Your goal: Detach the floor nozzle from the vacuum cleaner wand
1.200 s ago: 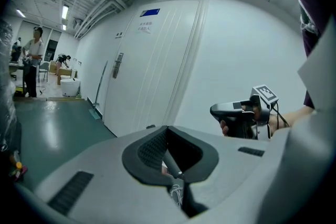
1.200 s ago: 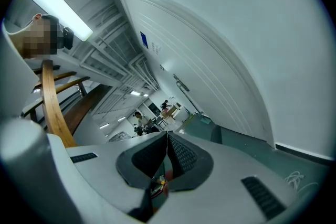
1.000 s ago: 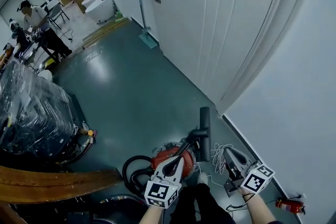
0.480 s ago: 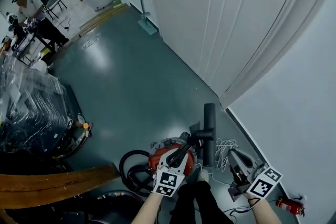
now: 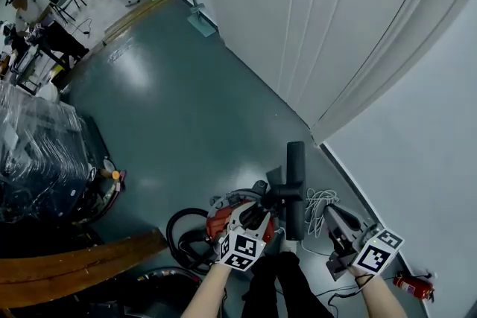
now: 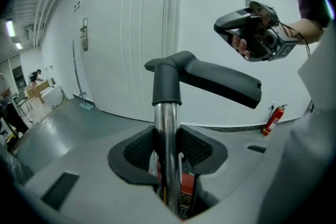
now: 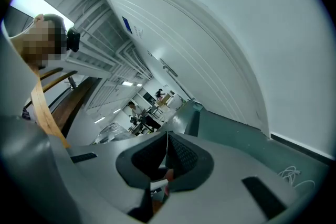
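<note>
The vacuum's chrome wand (image 6: 167,139) stands up between the pads of my left gripper (image 6: 168,165). Those jaws have just been opening and sit close on either side of the tube without clamping it. The dark grey floor nozzle (image 6: 210,78) caps the wand just above. In the head view the nozzle (image 5: 296,186) is a black bar beyond my left gripper (image 5: 257,214), over the red canister (image 5: 222,218). My right gripper (image 5: 329,215) hangs to the right of the nozzle, apart from it. Its jaws (image 7: 165,162) are shut with nothing between them.
A black hose (image 5: 182,233) loops left of the canister. A white cable (image 5: 319,201) lies by the wall, and a red fire extinguisher (image 5: 411,284) at the lower right. A wooden bench (image 5: 74,257) is at the left. White door panels (image 5: 313,26) rise ahead. People work far off.
Both grippers have come down toward the vacuum. My left gripper, shut a second ago, now has its jaws apart around the wand below the nozzle.
</note>
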The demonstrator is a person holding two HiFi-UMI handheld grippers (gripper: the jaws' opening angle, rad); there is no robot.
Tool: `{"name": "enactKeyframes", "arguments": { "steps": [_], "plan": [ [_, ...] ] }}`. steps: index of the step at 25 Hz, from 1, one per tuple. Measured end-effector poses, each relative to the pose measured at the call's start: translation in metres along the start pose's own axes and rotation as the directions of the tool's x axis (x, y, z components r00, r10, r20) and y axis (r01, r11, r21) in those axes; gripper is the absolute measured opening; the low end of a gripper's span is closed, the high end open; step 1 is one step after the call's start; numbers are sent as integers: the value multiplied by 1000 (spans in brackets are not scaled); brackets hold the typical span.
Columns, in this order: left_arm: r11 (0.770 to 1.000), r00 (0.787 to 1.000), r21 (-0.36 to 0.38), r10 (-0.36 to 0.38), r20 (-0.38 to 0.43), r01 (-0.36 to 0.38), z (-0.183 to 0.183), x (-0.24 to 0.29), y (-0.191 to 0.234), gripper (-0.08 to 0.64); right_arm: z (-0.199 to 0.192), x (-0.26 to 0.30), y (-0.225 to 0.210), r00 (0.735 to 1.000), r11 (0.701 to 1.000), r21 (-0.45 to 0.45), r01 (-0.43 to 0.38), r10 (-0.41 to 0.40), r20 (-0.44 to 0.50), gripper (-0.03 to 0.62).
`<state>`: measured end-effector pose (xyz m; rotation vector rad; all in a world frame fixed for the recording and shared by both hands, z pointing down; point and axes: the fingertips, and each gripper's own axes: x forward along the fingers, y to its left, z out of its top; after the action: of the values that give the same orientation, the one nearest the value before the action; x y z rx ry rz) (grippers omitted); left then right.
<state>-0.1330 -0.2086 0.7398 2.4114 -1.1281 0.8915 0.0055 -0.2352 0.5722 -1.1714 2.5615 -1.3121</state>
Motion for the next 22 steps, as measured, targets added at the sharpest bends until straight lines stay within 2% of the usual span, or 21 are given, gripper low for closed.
{"name": "enactKeyframes", "arguments": {
  "steps": [7,10,13,16,18,20,22],
  "plan": [
    [1000,1000,-3,5,-1,-5,0,-1,1,155,-13,26,-31,996,994,105,4,5,-84,38],
    [1000,1000,-4,17,4,-17,2,-4,2,155,-25,44,-45,990,978,207,-10,38,-132,129],
    [1000,1000,-7,28,9,-28,2,-5,1,155,-34,62,-47,979,951,306,-51,108,-174,184],
    [1000,1000,-2,23,9,-23,3,-6,-1,155,-40,80,-33,950,904,403,-141,238,-203,259],
    [1000,1000,2,14,10,-14,3,-6,-5,155,-43,88,-29,928,873,457,-167,295,-226,282],
    [1000,1000,6,6,11,-6,2,-6,-9,155,-48,94,-27,908,860,480,-175,329,-259,284],
    [1000,1000,10,-1,12,0,1,-6,-14,155,-56,98,-22,884,860,478,-182,356,-303,284]
  ]
}}
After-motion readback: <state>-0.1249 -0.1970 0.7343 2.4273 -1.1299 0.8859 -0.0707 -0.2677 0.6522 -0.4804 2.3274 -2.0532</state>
